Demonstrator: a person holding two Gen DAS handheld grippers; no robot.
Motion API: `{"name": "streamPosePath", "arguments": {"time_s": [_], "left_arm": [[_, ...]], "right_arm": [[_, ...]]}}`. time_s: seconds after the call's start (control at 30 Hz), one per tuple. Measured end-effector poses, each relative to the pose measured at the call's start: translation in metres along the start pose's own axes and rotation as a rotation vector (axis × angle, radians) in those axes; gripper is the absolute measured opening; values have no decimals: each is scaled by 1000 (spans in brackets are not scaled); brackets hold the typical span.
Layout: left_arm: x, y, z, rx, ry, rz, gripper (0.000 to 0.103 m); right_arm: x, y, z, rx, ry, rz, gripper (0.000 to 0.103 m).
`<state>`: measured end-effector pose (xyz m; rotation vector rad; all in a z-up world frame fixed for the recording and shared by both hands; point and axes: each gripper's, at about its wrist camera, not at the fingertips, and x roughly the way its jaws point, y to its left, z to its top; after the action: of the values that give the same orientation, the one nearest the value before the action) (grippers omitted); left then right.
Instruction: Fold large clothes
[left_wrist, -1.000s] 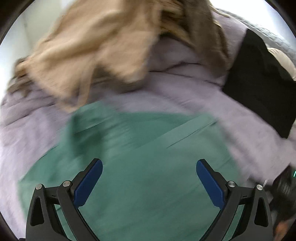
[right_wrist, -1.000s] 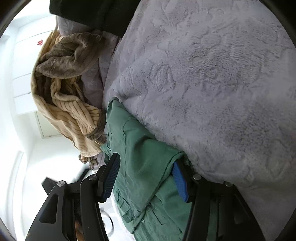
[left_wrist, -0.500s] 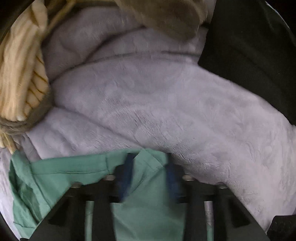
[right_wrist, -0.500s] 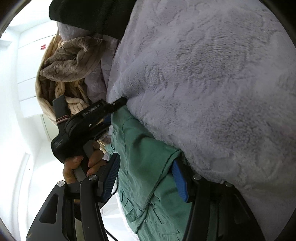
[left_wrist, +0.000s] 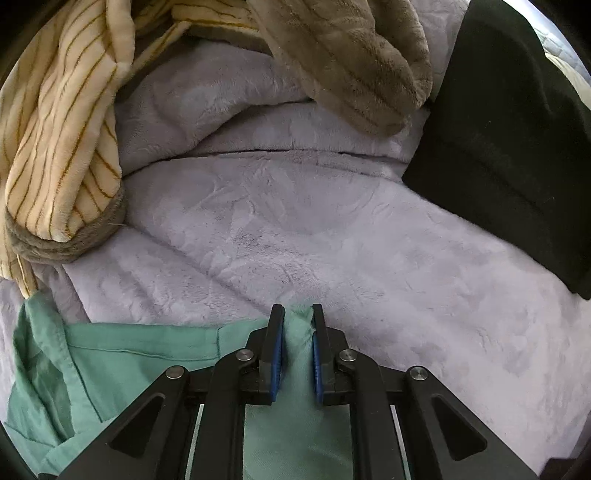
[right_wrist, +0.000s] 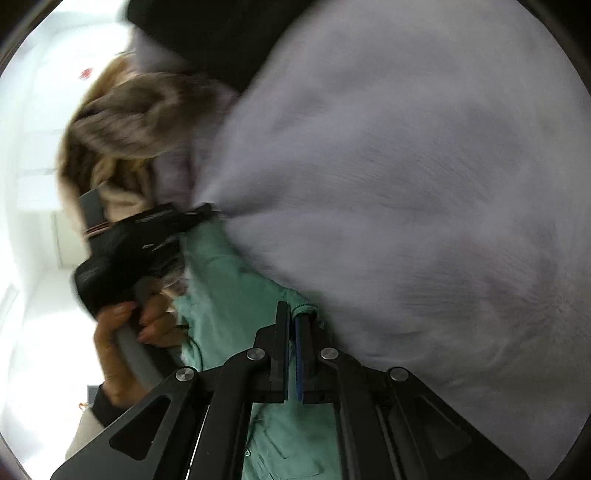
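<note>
A green shirt (left_wrist: 122, 365) lies on a lilac fleece blanket (left_wrist: 314, 229). My left gripper (left_wrist: 297, 325) is shut on a corner of the green shirt, fabric pinched between the blue pads. In the right wrist view the green shirt (right_wrist: 229, 295) hangs along the blanket's edge. My right gripper (right_wrist: 293, 317) is shut on another bunched edge of it. The left gripper's body (right_wrist: 125, 251) and the hand holding it show at the left of the right wrist view.
A cream striped plush garment (left_wrist: 59, 122) and a brown plush garment (left_wrist: 351, 62) lie heaped at the back. A black garment (left_wrist: 517, 147) lies at the right. The lilac blanket (right_wrist: 406, 184) fills most of the right wrist view, which is blurred.
Both grippers went from open to shut on the green shirt. The left gripper moved forward to the shirt's far edge; the right closed where it was.
</note>
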<state>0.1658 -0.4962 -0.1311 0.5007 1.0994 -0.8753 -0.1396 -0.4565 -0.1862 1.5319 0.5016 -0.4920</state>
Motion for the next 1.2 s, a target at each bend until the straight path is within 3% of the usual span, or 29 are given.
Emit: {"name": "streamPosePath", "arguments": {"time_s": [0.1, 0.27, 0.43, 0.6, 0.77, 0.9, 0.93, 1.03, 1.2], "left_arm": [[-7, -3, 5, 5, -62, 46, 15], [-25, 11, 13, -6, -97, 116, 15], [-54, 37, -5, -2, -82, 124, 15], [-84, 73, -73, -46, -27, 134, 15], [-96, 111, -158, -168, 70, 182, 15], [-98, 140, -214, -273, 121, 212, 15], [-98, 148, -226, -297, 116, 218, 15], [-106, 160, -243, -309, 71, 181, 15], [-129, 168, -253, -329, 71, 235, 15]], "right_arm": [[-1, -10, -4, 30, -6, 5, 2], [-9, -10, -9, 39, 10, 17, 3], [-42, -5, -5, -34, 49, 8, 8], [-52, 20, -2, -150, 66, 36, 8], [-9, 58, -7, -286, 160, 48, 8], [25, 53, -3, -350, 194, -83, 8], [29, 51, -1, -348, 200, -106, 3], [26, 37, 5, -309, 205, -114, 3], [0, 44, -2, -352, 195, -192, 4]]}}
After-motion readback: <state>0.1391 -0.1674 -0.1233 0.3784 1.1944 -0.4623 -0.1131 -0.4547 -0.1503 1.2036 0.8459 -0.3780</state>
